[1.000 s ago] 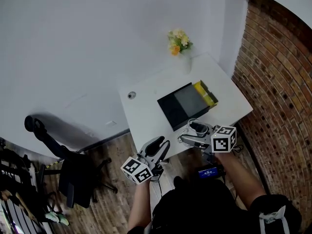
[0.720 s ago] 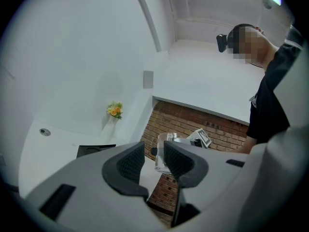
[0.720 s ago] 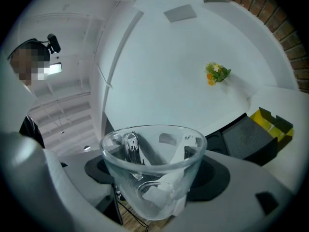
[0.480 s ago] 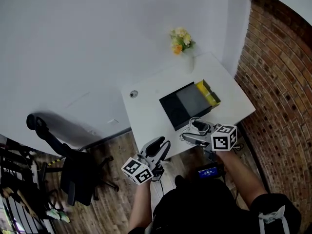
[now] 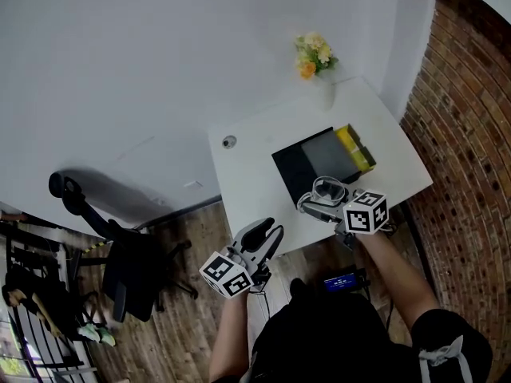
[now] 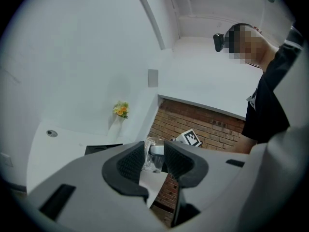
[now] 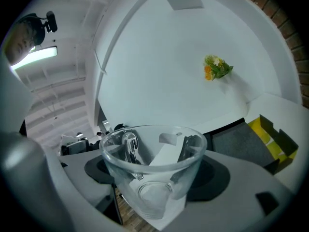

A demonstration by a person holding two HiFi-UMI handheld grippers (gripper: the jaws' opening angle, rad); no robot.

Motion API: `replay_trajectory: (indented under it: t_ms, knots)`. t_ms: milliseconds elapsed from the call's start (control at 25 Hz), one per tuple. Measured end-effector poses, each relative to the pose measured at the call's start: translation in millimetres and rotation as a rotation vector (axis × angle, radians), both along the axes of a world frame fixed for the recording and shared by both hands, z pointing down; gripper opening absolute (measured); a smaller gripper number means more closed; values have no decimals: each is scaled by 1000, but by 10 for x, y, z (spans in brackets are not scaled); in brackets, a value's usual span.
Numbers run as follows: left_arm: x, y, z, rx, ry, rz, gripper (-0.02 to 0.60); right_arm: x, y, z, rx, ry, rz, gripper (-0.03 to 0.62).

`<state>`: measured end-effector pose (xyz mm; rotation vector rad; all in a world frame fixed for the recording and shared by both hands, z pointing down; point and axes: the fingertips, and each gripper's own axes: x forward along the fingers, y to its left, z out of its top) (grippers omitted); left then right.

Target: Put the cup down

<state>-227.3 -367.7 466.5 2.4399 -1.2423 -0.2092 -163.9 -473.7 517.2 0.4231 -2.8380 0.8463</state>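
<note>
Right gripper view shows the right gripper (image 7: pixel 157 178) clamped on a clear glass cup (image 7: pixel 150 149), which stands upright between the two pads. From the head view, the cup is at the near edge of the white rectangular table (image 5: pixel 255 174), just beside a flat black tray (image 5: pixel 307 162) (whether it touches the tabletop is unclear). The left gripper (image 6: pixel 154 159) hovers off the table, jaws slightly parted, holding nothing.

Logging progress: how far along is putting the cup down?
Done: the glass cup is at the white table's near edge. In hand: the right gripper is shut on it, seemingly above the surface. Remaining: lower it, then release. The left gripper is open and empty, off the table.
</note>
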Motion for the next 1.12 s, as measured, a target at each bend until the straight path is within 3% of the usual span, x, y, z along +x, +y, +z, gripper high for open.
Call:
replay_trajectory:
  t_ms: [600,1120]
  knots:
    - [-231,-109,154,-64,6,-81,130,-573,-731,626,169,204,21,414]
    - [-382,-198,225,-91,15,-123,130,-794,-802,744,384,250,5,414]
